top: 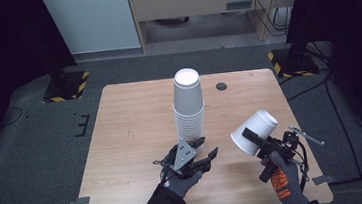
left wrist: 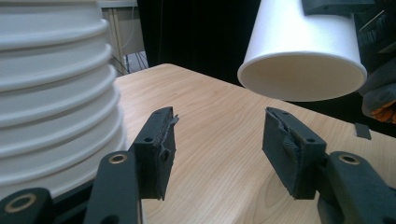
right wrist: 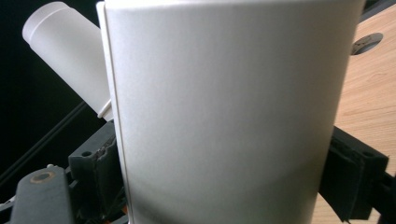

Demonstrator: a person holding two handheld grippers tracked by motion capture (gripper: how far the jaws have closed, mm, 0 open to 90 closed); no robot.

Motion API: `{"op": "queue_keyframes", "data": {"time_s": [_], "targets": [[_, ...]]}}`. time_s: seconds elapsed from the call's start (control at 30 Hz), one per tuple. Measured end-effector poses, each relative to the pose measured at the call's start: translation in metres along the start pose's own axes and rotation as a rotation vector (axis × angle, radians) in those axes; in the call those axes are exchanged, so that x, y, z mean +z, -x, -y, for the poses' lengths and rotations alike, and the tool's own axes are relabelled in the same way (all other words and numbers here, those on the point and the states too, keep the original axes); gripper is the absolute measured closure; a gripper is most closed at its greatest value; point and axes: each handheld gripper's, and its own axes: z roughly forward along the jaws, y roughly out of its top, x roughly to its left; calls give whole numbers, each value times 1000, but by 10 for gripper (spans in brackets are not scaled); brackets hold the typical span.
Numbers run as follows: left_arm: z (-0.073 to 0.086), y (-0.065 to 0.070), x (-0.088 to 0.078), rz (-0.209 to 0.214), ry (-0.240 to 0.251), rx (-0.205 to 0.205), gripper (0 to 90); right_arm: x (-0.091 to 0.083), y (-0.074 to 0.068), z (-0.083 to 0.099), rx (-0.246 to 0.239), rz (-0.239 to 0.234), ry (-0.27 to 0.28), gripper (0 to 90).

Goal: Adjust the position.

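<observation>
My right gripper is clamped across a loose paper cup, tilted above the table. Super light and crushable, so I'm squeezing gently mid-wall. Left gripper sits open, empty, beside the cup stack.

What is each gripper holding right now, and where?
Right gripper clamps a white paper cup across its side wall; left gripper is open, holding nothing.
</observation>
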Motion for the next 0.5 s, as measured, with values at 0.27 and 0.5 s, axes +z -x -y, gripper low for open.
{"op": "queue_keyframes", "data": {"time_s": [0.27,0.5], "targets": [[-3,4,18,20,10,-6,448,-1,0,-2,1,-4,6,151],[-2,7,28,30,14,-8,465,4,-2,0,4,-14,-9,151]]}}
